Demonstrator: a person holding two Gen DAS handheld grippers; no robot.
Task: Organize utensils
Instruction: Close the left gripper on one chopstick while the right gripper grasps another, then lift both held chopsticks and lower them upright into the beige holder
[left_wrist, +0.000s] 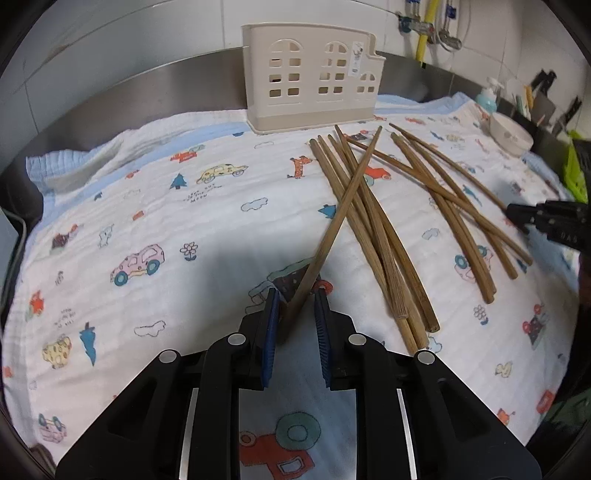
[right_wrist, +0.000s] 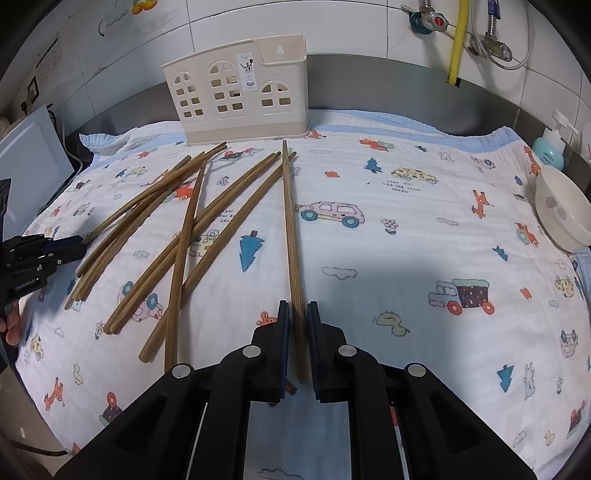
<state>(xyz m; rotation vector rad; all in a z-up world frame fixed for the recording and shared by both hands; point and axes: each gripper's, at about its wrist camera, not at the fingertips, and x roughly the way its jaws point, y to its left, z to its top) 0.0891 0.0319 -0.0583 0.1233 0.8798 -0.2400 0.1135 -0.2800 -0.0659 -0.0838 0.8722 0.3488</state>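
Our left gripper (left_wrist: 295, 295) has its blue pads (left_wrist: 271, 332) set either side of one chopstick (left_wrist: 345, 206), w/ a visible gap on each side, so the fingers look released rather than clamped; the stick's near end drops behind the pads and we can't see whether it touches them. That stick runs up and away, crossing over a loose bundle of chopsticks (left_wrist: 373, 229) lying on the cartoon-print cloth (left_wrist: 147, 206). Our right gripper (right_wrist: 298, 312) likewise straddles a single chopstick (right_wrist: 290, 221), pads (right_wrist: 282, 347) apart from it w/ slim gaps, not squeezing; the stick's near end lies between the fingers, its far tip points toward the cream holder (right_wrist: 240, 96) standing at the back edge of the cloth, near the steel wall. To the left in the right view lies the rest of the pile (right_wrist: 159, 236), approx. nine sticks, overlapping so an exact count is unclear. The holder's inside is hidden from both views; window cutouts show only shadow. A white bowl (right_wrist: 561, 214) sits at the right edge of the cloth, partly cut off by the lens rim, and a blue pump bottle (right_wrist: 552, 147) stands behind it.
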